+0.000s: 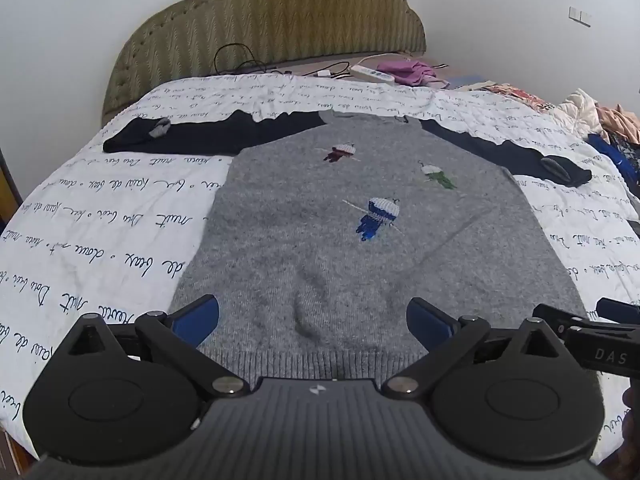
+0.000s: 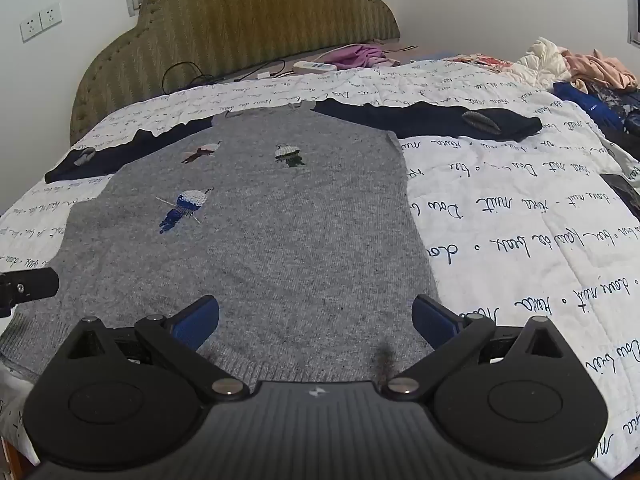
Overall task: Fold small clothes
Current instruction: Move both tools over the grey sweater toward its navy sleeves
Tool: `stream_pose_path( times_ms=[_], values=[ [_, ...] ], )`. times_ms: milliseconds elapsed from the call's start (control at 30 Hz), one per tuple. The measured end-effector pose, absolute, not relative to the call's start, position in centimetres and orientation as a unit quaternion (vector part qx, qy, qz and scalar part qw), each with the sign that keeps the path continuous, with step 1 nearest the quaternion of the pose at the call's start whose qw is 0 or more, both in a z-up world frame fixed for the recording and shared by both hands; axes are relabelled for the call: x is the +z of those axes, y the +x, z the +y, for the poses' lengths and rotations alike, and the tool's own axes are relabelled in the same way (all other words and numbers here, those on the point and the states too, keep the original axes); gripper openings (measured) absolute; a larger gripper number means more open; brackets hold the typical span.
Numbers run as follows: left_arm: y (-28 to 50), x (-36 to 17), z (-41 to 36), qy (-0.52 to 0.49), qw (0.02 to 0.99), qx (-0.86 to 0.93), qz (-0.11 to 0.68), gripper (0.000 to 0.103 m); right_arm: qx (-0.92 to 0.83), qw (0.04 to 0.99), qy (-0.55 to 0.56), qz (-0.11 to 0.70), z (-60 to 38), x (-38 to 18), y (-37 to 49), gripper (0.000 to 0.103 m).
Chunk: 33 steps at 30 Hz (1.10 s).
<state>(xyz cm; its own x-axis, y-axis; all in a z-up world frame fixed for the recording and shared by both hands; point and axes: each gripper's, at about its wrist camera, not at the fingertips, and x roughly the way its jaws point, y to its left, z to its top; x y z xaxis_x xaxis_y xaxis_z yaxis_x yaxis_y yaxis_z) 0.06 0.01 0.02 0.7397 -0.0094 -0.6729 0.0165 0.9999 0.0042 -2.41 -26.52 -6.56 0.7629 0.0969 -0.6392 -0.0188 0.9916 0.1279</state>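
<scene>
A small grey knit sweater (image 1: 320, 248) with dark navy sleeves lies flat, front up, on the bed, sleeves spread to both sides. It carries three little embroidered figures. My left gripper (image 1: 314, 320) is open and empty, just above the hem on the sweater's left part. My right gripper (image 2: 316, 320) is open and empty above the hem near the sweater's (image 2: 260, 240) right edge. The right gripper (image 1: 592, 332) also shows at the right edge of the left wrist view. The left gripper (image 2: 24, 286) shows at the left edge of the right wrist view.
A white quilt (image 1: 100, 240) with blue handwriting print covers the bed. A padded olive headboard (image 1: 280, 20) stands behind. A white power strip (image 1: 370, 74), cables and a purple garment (image 1: 408, 72) lie near the headboard. A pile of clothes (image 2: 588, 76) sits at the far right.
</scene>
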Motion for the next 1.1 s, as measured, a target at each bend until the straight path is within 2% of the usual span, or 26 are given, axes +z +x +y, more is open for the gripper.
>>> stream_pose_path(
  times_ms=[200, 267, 367, 600, 667, 833, 1100],
  values=[
    [0.3, -1.8, 1.0, -0.012, 0.922, -0.02, 0.386, 0.099, 0.036, 0.934, 0.054, 0.352, -26.5, -6.6, -2.4, 0.103],
    [0.3, -2.3, 1.1, -0.033, 0.914, -0.034, 0.403, 0.088, 0.037, 0.933, 0.053, 0.353, -26.5, -6.7, -2.3, 0.103],
    [0.1, -2.6, 1.2, -0.048, 0.907, -0.028, 0.419, 0.085, 0.033, 0.935, 0.059, 0.349, -27.0, -6.4, -2.9, 0.103],
    [-0.2, -2.3, 1.5, -0.057, 0.912, -0.008, 0.406, 0.088, 0.032, 0.936, 0.055, 0.347, -26.7, -6.3, -2.4, 0.103],
    [0.0, -2.3, 1.1, -0.03, 0.914, -0.004, 0.404, 0.098, 0.032, 0.935, 0.056, 0.348, -26.7, -6.4, -2.3, 0.103],
    [1.0, -2.2, 0.4, 0.004, 0.921, 0.001, 0.39, 0.102, 0.029, 0.933, 0.056, 0.353, -27.0, -6.5, -1.3, 0.103],
    [4.0, -2.6, -0.5, 0.029, 0.918, 0.003, 0.395, 0.103, 0.032, 0.929, 0.055, 0.364, -27.3, -6.9, 1.5, 0.103]
  ],
)
